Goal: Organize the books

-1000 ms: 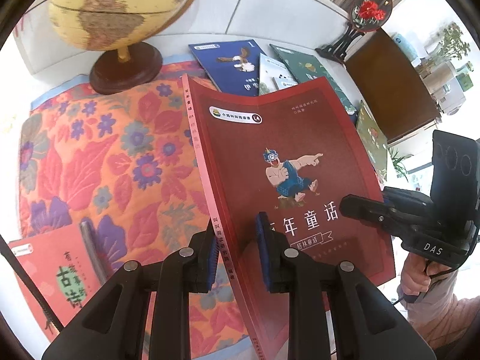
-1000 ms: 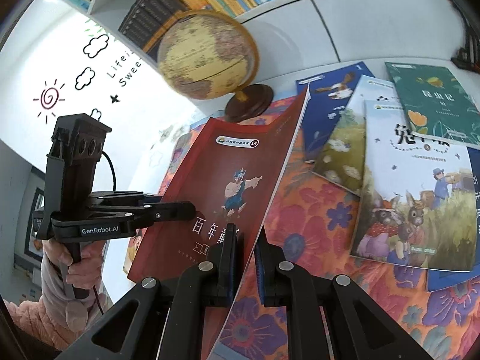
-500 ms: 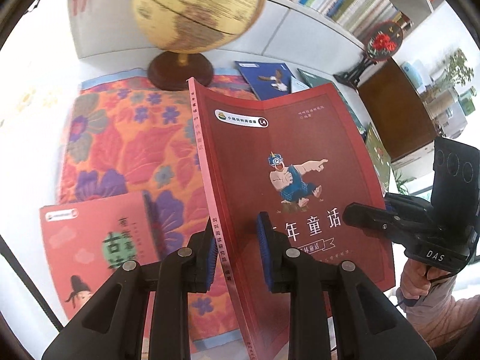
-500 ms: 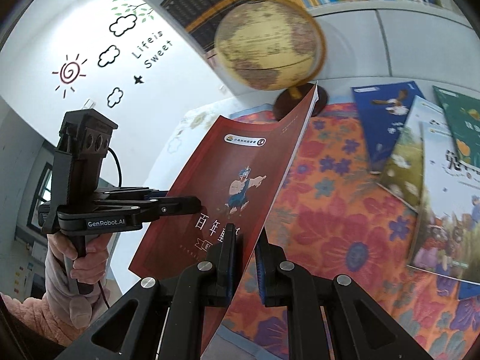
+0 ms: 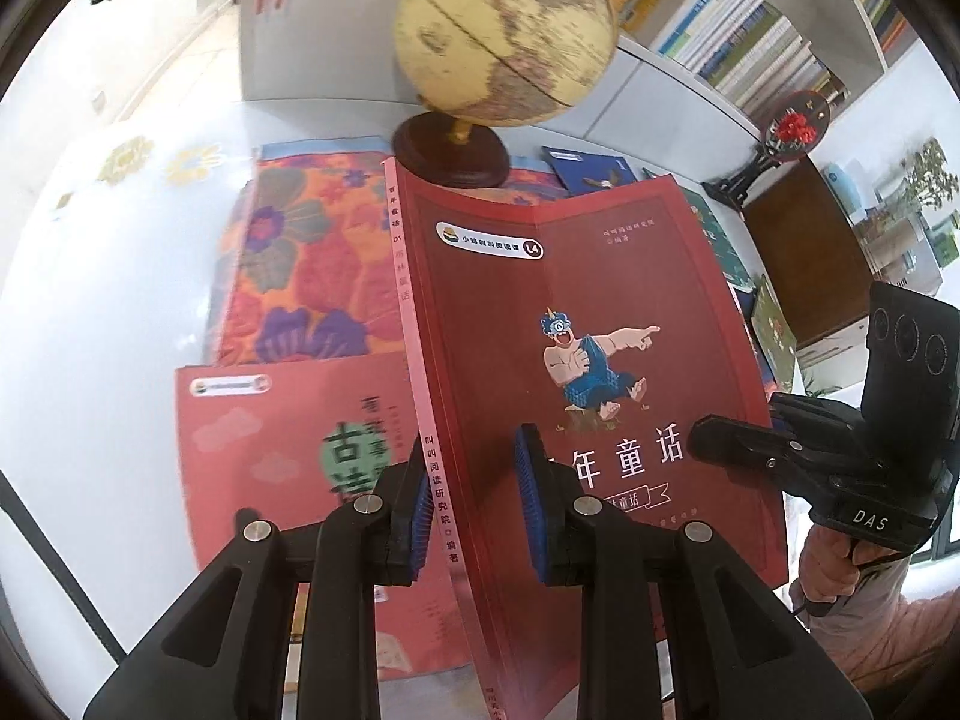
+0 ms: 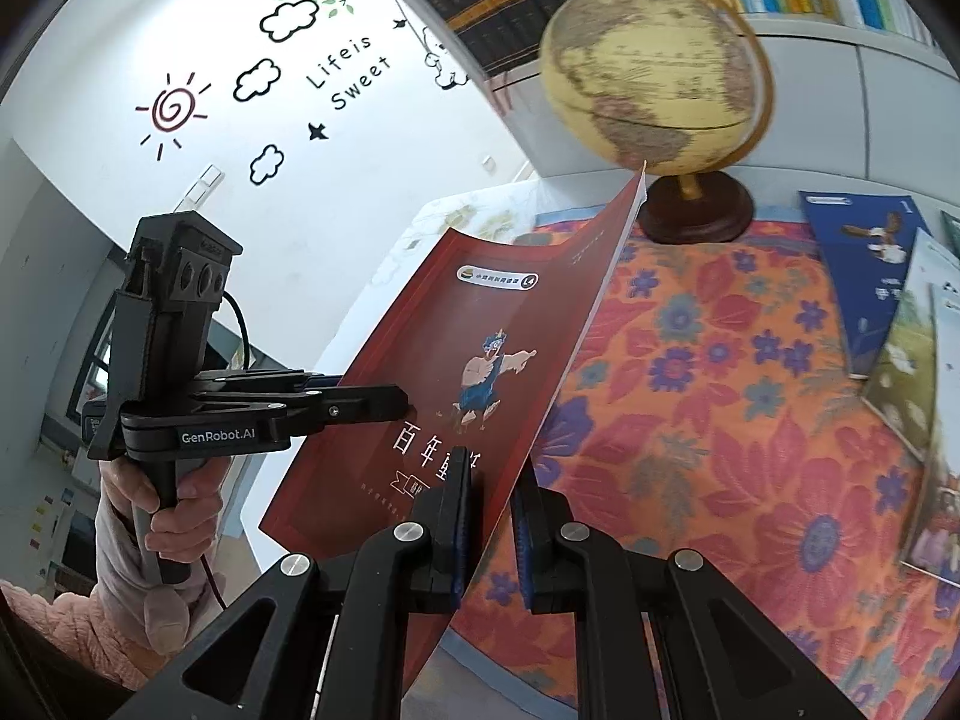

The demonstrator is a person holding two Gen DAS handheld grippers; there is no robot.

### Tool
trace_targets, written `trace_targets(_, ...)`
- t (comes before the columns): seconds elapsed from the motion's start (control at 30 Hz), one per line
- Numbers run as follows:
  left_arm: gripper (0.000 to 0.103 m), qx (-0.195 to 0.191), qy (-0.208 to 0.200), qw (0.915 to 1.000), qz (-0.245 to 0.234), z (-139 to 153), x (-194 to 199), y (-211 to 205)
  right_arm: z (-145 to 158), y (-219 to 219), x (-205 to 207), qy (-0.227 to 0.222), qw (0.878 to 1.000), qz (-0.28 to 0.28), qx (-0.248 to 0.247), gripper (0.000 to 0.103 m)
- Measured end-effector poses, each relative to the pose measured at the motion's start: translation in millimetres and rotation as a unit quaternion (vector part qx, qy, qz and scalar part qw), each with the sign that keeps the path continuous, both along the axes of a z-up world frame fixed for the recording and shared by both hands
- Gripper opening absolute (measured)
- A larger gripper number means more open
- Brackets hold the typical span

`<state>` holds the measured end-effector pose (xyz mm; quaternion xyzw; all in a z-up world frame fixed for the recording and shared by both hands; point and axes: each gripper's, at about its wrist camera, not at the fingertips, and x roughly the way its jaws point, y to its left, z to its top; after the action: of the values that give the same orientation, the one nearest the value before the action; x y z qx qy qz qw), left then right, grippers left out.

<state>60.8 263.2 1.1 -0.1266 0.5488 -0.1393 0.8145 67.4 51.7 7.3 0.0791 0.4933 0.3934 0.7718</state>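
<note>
While I hold the dark-red storybook (image 5: 576,324) aloft, both my left gripper (image 5: 471,504) and right gripper (image 6: 492,516) clamp it — 2 grips, above the floral mat (image 6: 720,420).

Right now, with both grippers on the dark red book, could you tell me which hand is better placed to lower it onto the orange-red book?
Probably the left gripper: it clamps the dark red book by its spine, directly above the orange-red book.

Globe (image 5: 504,42) behind held book (image 5: 588,312), cloth (image 6: 750,420) beneath (on table)
</note>
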Motion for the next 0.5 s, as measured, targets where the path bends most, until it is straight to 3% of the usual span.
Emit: trace_targets(0.5, 0.024, -0.005, 0.000, 0.9996, 0.029, -7.7, -22.7, 64.2, -7.1, 61.3, -5.3, 0.004, 1.000, 0.029, -0.004, 0.013)
